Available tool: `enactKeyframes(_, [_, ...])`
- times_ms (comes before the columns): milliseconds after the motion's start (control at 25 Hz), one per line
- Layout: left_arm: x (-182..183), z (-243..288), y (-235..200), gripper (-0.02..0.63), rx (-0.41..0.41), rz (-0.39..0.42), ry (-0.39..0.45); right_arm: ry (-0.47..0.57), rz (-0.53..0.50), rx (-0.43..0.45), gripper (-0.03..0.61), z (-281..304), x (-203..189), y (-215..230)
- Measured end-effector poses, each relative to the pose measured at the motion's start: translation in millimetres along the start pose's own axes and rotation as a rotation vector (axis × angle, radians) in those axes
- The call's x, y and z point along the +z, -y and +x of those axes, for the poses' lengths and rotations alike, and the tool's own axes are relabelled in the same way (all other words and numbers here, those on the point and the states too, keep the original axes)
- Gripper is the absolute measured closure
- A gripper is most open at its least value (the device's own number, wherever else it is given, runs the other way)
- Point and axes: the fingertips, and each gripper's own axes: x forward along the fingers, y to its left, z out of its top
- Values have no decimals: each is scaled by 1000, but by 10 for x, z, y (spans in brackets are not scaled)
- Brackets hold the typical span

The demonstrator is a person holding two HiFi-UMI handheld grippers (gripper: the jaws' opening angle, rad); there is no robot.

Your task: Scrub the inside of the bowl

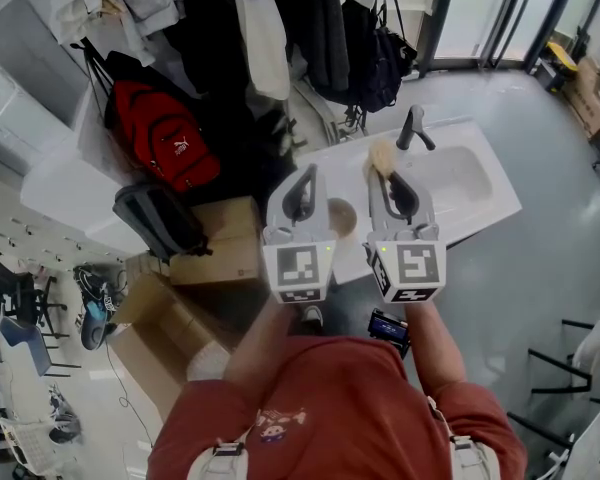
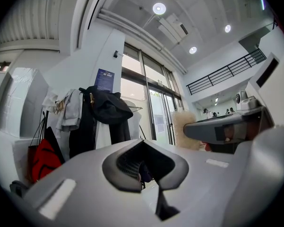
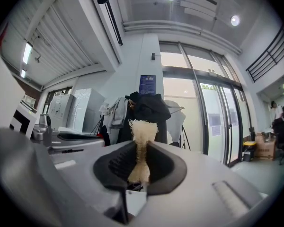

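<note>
bowl: tan, on white counter | scrubber: pale, fibrous (pinched at its middle), clamped in right gripper

- Left gripper: we're looking right down it. The jaws are pressed together, and we can't spot anything caught between the dark pads.
- Right gripper: it pokes in from the right edge, roughly level.
- Scrubber: a pale frizzy puff sitting right at the right gripper's tip.
- Coats: a dark jacket and some lighter ones hang bunched on a rack, left of centre.
- Red backpack: hangs low on the far left, just below the coats.
- Blue poster: up on the white pillar above the coats.
- Glass doors: tall and bright, behind the rack.
- Balcony railing: dark, up on the right.
- Ceiling lights: round ones, switched on.
</note>
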Motion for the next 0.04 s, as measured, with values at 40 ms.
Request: enactKeyframes(40, [10,4,-2,607,0,0,2,-1,0,-2,528,0,-1,8])
